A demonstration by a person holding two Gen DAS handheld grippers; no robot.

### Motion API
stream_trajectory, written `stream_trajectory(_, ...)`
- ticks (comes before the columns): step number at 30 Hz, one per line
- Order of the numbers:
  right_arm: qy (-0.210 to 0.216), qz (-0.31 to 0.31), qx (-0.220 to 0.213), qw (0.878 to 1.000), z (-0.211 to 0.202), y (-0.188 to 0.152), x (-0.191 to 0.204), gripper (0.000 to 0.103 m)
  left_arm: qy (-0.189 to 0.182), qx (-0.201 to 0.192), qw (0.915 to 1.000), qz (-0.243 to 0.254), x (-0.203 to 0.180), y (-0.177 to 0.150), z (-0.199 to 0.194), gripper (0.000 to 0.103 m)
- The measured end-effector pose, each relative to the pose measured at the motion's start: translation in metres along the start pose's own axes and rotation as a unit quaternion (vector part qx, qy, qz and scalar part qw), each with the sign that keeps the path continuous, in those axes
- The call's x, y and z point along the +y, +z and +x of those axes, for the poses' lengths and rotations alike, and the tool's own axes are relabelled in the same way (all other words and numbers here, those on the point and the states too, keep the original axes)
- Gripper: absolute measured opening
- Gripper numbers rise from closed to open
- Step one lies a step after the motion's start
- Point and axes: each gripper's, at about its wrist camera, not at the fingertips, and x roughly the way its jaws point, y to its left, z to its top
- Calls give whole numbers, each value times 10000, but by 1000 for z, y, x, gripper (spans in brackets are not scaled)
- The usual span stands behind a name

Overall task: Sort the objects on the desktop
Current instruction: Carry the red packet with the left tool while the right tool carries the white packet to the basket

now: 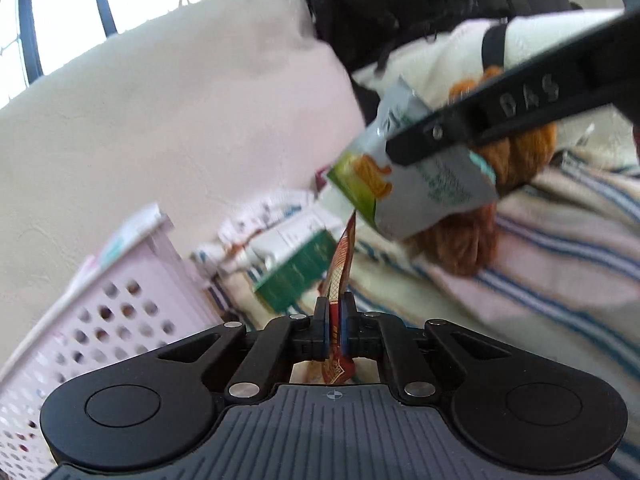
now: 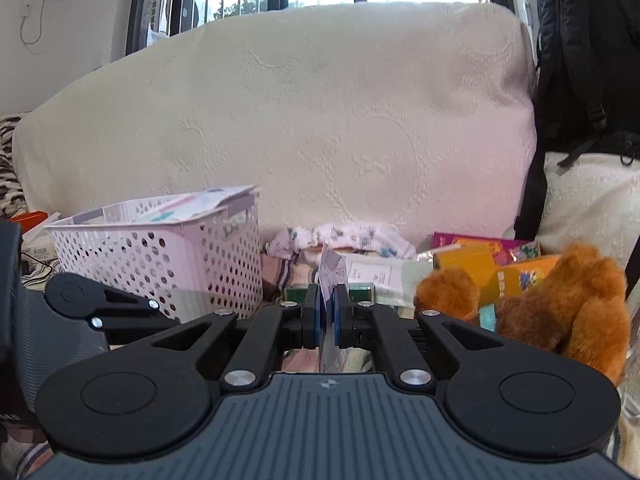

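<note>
Red sachet (image 1: 340, 264) clenched edge-on in left gripper (image 1: 335, 320); white pouch (image 1: 420, 184) pinched in right gripper (image 2: 328, 316). Basket (image 2: 160, 256) ahead-left, nearer left gripper.

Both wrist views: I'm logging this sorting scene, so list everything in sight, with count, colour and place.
Basket: one, pale pink, perforated, left, papers inside.
Red sachet: one, red-brown, clamped in the left gripper.
Grey pouch: one, grey with green and orange print, clamped in the right gripper.
Green box: one, dark green, on the striped cloth.
Plush toy: one, orange-brown, right.
Colourful boxes: several, orange and magenta, behind the toy.
Striped cloth: one, cream with blue stripes, under everything.
Cushion: one, cream, at the back.
Backpack: one, black, upper right.
Left gripper: shut.
Right gripper: shut.
</note>
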Motion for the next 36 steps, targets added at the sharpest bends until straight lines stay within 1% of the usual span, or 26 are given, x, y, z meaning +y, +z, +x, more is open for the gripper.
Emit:
stream_trajectory(4,-33,-181,-71,9998,-10,8,8,7,63,-132,9998,-134,8,13,-12,0)
stream_trajectory(10,-42,-328,-171,9993,-23,21,17,7,210,-275,9982,-489,20,31,-39,0)
stream_trajectory(16,20,-568,-455,9973,-37,47,33,7,445,-668,9952,-561,35,54,-79,0)
stream_trajectory(19,101,-685,-624,9956,-36,66,44,7,656,-850,9927,-559,49,65,-93,0)
stream_trajectory(23,345,-867,-813,9923,-22,94,69,7,1026,-954,9883,-601,84,72,-108,0)
stream_trajectory(27,832,-792,-877,9895,12,117,102,7,1476,-828,9837,-613,126,63,-117,0)
stream_trajectory(30,1173,-680,-793,9876,46,125,130,7,1777,-579,9804,-620,154,46,-112,0)
stream_trajectory(34,1567,-705,-585,9834,94,121,171,7,2055,-179,9756,-753,186,14,-99,0)
stream_trajectory(36,1660,-708,-437,9826,117,116,183,7,2074,-2,9744,-870,198,-2,-91,1)
